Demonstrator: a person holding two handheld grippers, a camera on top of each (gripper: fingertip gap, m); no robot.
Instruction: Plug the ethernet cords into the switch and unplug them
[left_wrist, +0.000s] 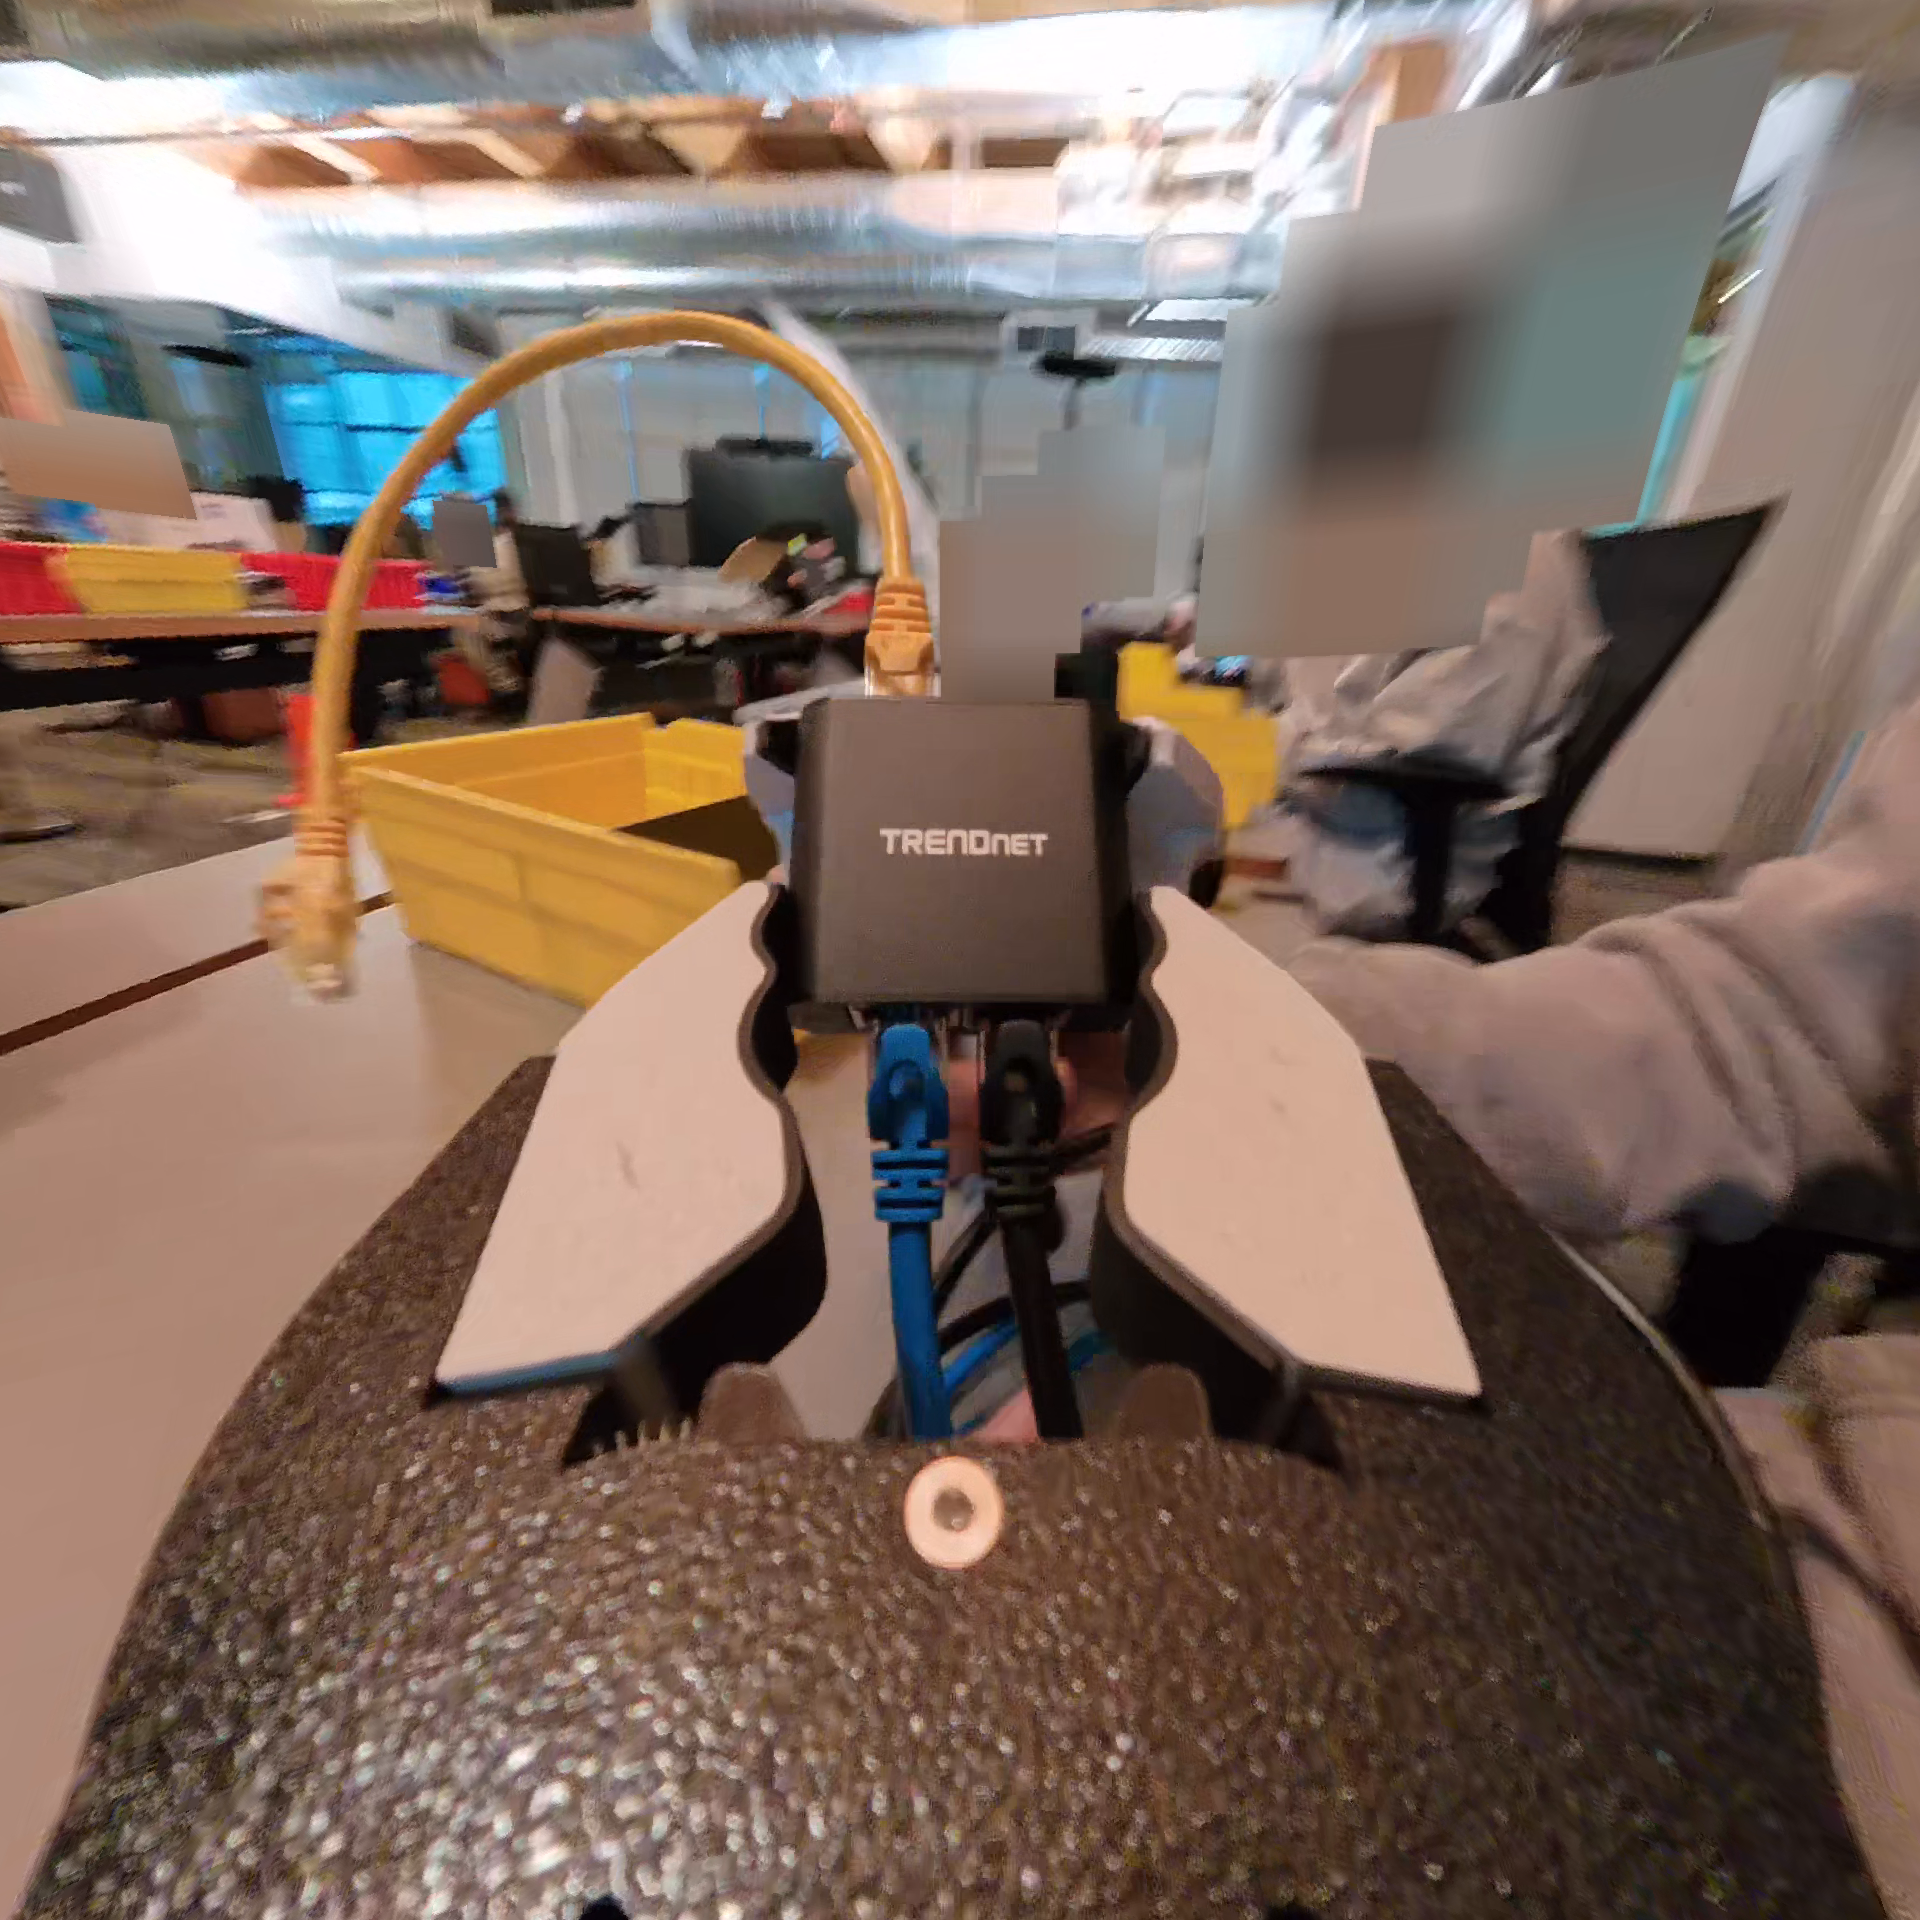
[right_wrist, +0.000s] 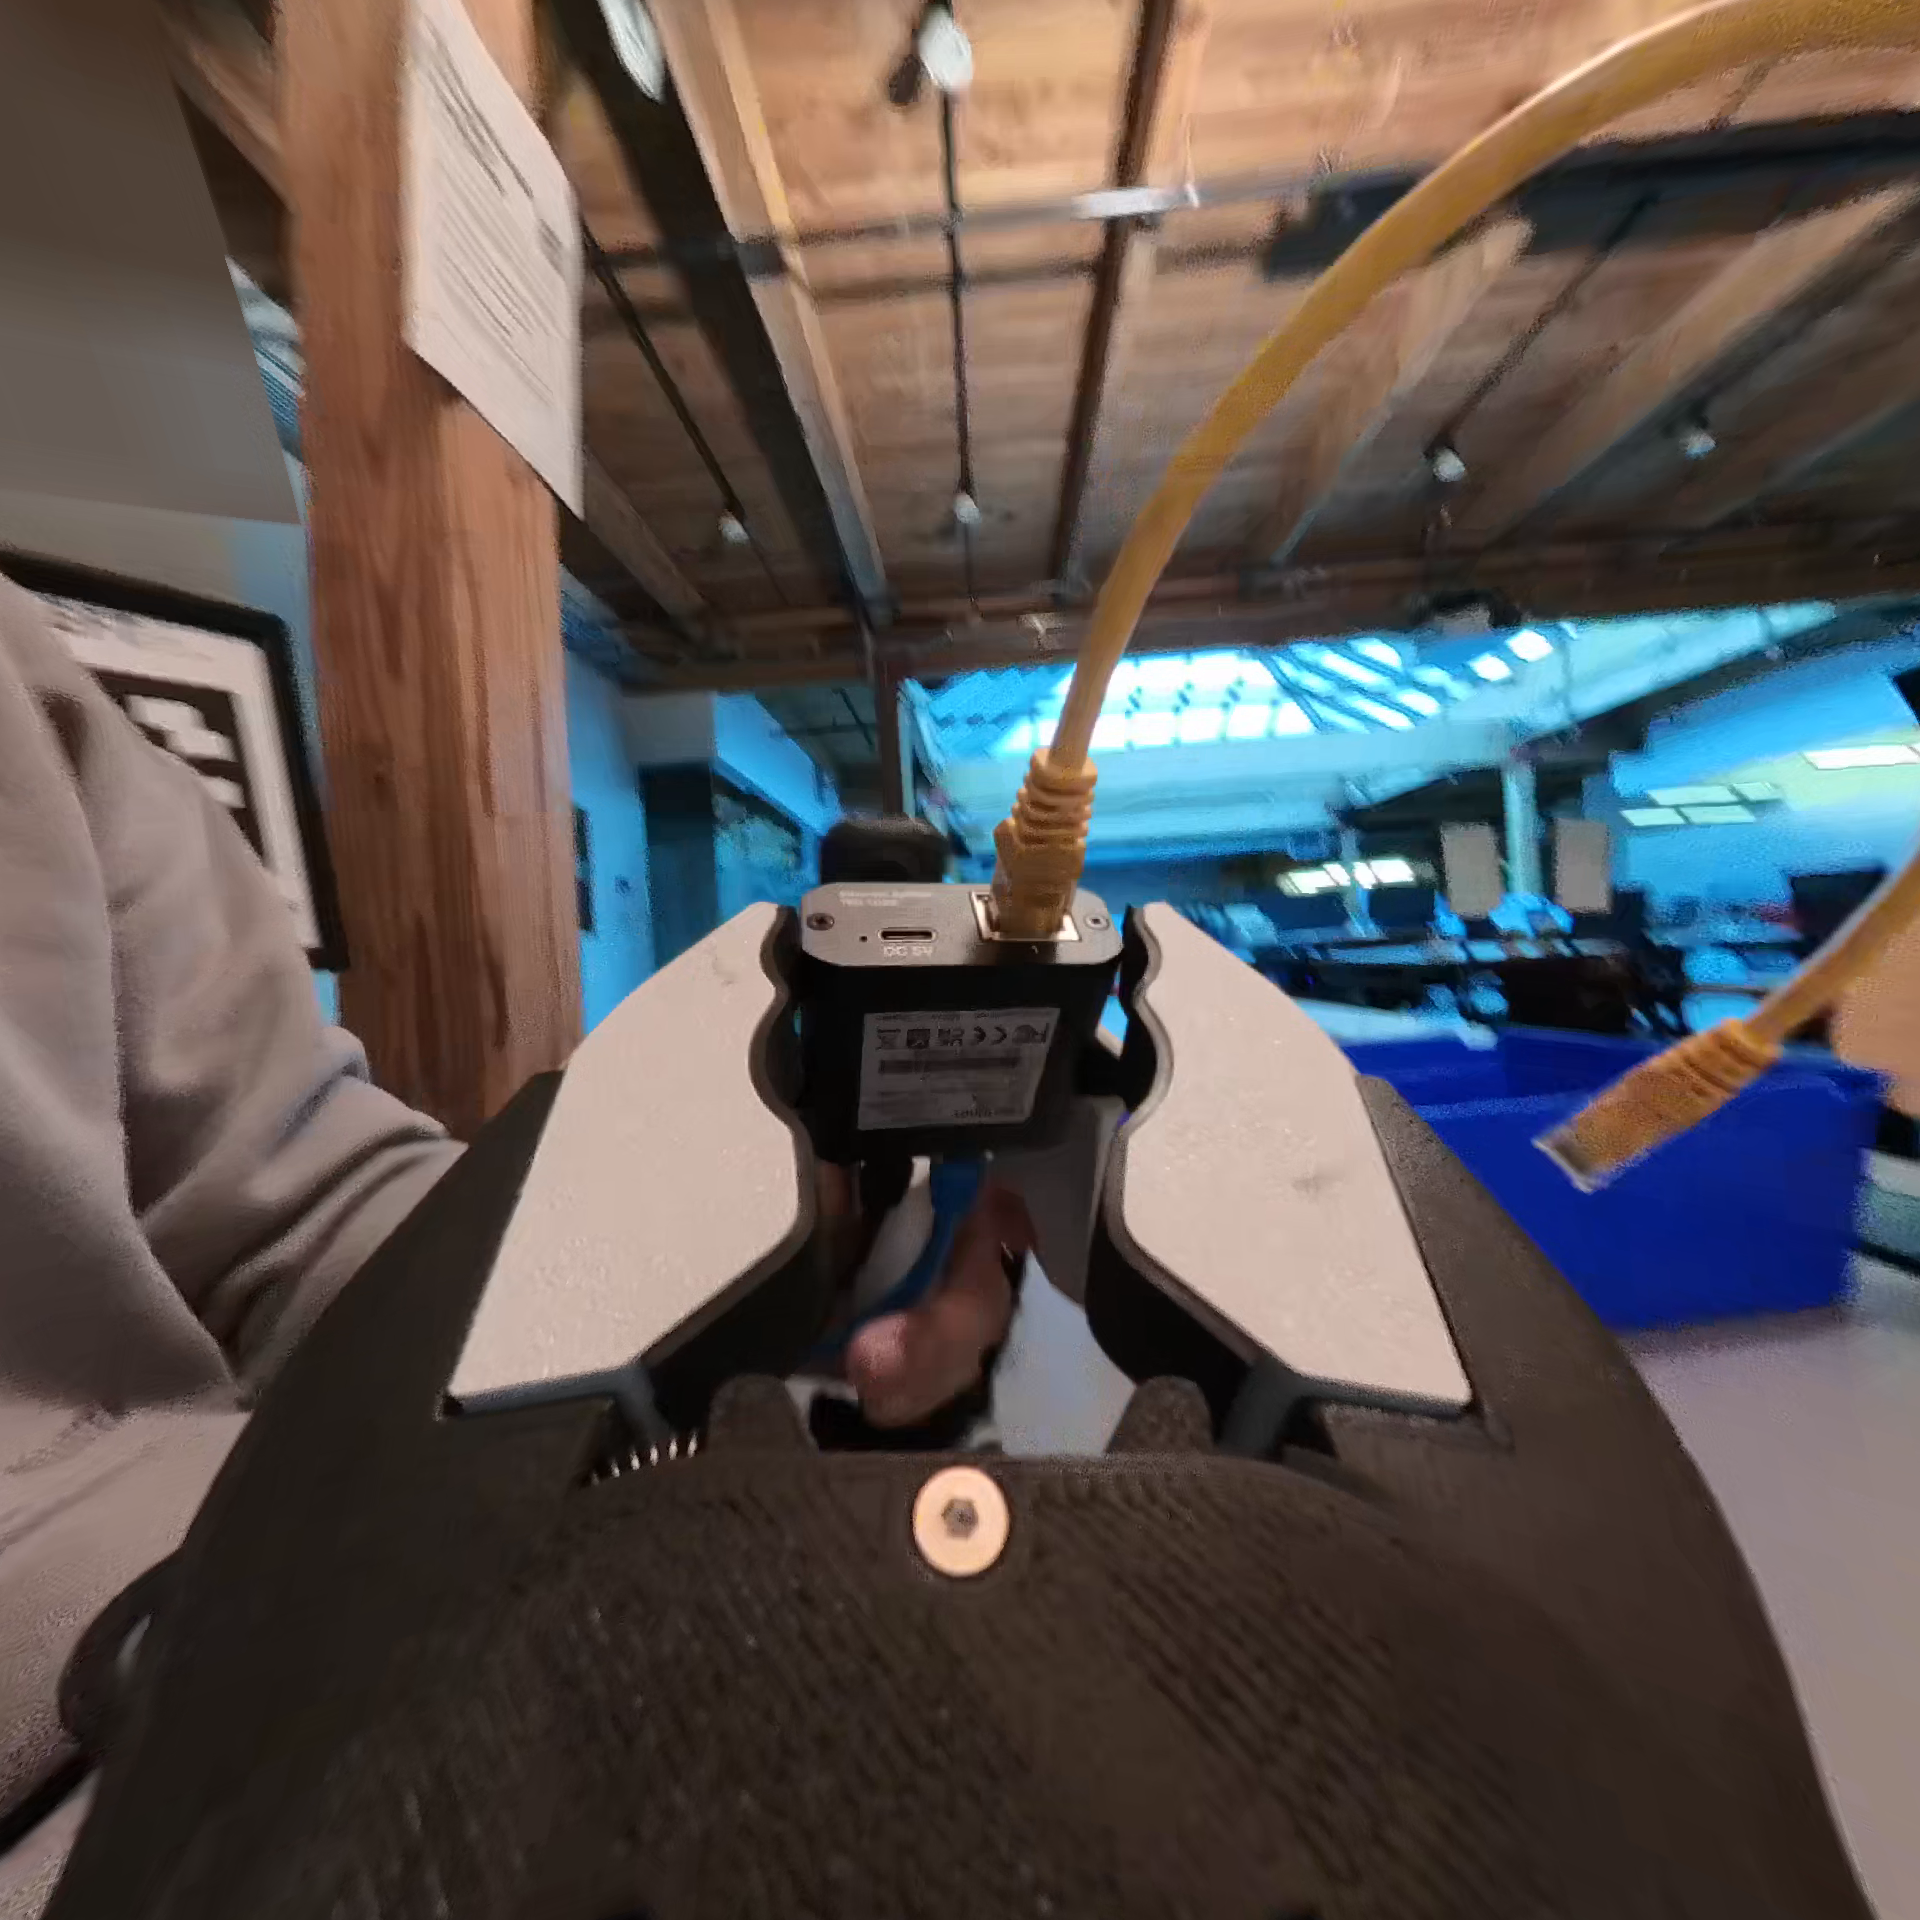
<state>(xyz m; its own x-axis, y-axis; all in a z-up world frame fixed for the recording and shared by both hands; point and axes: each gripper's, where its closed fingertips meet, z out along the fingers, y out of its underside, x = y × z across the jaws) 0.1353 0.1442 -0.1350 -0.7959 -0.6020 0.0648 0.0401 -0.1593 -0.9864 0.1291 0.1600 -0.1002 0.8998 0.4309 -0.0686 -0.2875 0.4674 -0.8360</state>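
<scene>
The small black switch (left_wrist: 951, 852) is held in the air between both grippers. My left gripper (left_wrist: 961, 914) is shut on its sides, logo face toward this camera. A blue cord (left_wrist: 909, 1143) and a black cord (left_wrist: 1023, 1132) are plugged into its near end. A yellow cord (left_wrist: 623, 332) is plugged into its far end, arcs up and left, and its free plug (left_wrist: 312, 904) hangs loose. In the right wrist view my right gripper (right_wrist: 954, 935) is shut on the switch (right_wrist: 956, 1060), label face showing, with the yellow cord (right_wrist: 1039, 862) in its port and the free plug (right_wrist: 1662, 1091) dangling at the right.
A yellow bin (left_wrist: 540, 831) stands on the pale table (left_wrist: 208, 1143) behind the switch. A grey sleeve (left_wrist: 1558, 1039) reaches in from the right, with a black chair (left_wrist: 1662, 675) behind. A blue bin (right_wrist: 1662, 1195) and a wooden post (right_wrist: 436, 623) show in the right wrist view. Both grippers' tips are close together, under 4 cm apart.
</scene>
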